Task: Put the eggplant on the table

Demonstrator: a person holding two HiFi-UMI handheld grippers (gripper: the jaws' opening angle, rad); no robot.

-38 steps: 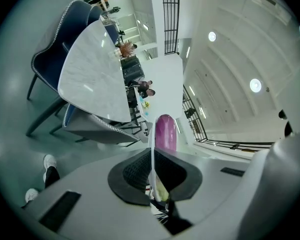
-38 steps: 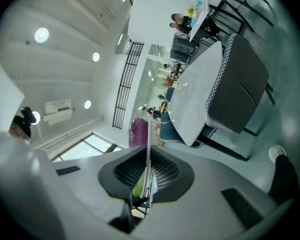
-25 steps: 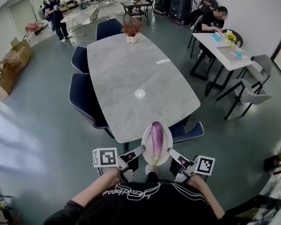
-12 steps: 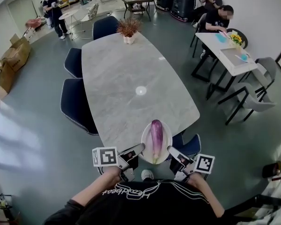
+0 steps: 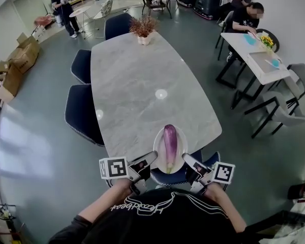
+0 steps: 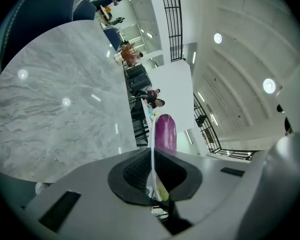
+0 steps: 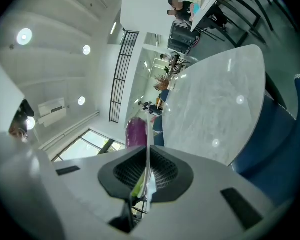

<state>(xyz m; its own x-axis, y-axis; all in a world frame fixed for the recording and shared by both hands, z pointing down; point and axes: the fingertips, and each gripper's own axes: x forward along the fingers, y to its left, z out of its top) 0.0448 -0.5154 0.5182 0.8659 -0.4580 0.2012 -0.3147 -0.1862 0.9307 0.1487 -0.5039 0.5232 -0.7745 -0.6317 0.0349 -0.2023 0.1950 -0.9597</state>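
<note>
Table (image 5: 137,85): eggplant's (image 5: 170,142) plate (image 5: 180,150) btwn L gripper (image 5: 151,158), R gripper (image 5: 187,159).

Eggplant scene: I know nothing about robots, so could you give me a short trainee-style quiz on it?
1. True or false: the eggplant lies on a white plate.
2. What do the left gripper and right gripper clamp? A the plate's rim; B the eggplant; C nothing.
3. Fill in: at the table's far end stands a potted ___.
Key: 1 true; 2 A; 3 plant.
</note>
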